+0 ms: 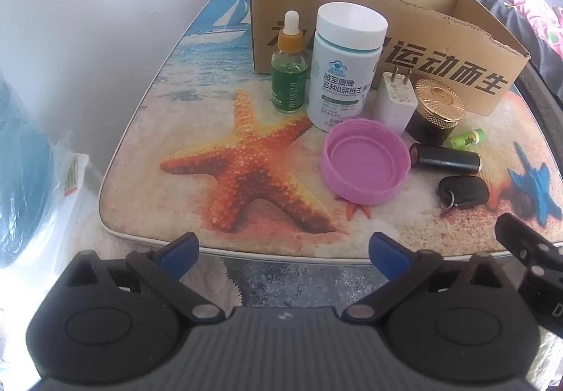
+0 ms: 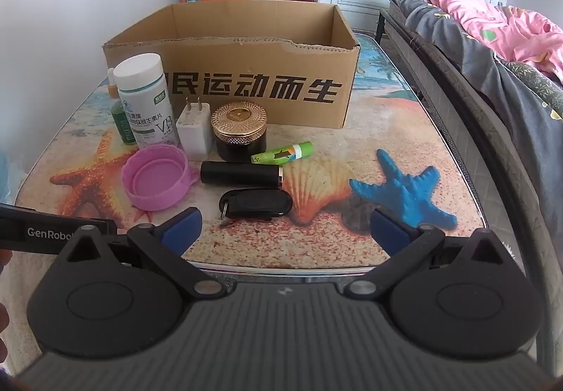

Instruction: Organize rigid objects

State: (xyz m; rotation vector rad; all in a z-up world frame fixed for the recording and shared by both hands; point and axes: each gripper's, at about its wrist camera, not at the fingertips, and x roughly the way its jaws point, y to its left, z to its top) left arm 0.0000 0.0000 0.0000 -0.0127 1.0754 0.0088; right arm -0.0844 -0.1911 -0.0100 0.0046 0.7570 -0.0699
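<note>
Along the tabletop's (image 2: 404, 116) back edge the cardboard box (image 2: 246, 88) is standing empty, with the bottles, lid, charger and key fob (image 2: 255, 203) clustering before it. Both the left gripper (image 1: 283, 252) and right gripper (image 2: 285, 227) are hanging released over the near edge, holding nothing. Starting with the fob, nearest that edge, looks wisest, sparing the upright white bottle (image 2: 146, 99) a knock.

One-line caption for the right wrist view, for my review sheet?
Open right gripper hovers at the table edge before a car key, black tube, pink lid and cardboard box.
</note>
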